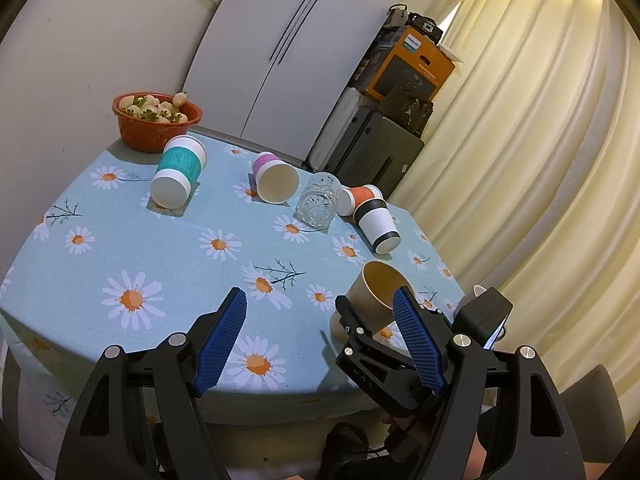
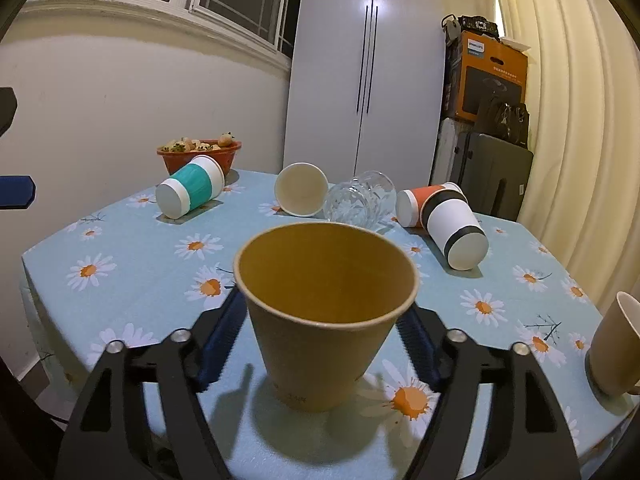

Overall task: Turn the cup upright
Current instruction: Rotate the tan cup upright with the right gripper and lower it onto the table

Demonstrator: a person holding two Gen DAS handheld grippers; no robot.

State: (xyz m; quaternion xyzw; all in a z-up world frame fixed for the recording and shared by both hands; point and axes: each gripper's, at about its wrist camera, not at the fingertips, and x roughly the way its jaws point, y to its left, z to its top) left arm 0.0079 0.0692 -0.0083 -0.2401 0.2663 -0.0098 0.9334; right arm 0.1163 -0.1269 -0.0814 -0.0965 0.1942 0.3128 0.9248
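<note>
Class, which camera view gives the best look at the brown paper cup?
The right wrist view: the brown paper cup stands upright and central between the right gripper fingers. The left wrist view shows it partly hidden behind gripper parts.

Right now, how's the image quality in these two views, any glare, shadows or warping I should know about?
Left wrist view: strong fisheye bending, the table edge curves, and the curtain is blown out at top right. Right wrist view: the brown paper cup throws soft shadows on the tablecloth, the wardrobe door shows a glare patch, and the dark corners are lens vignette.
</note>
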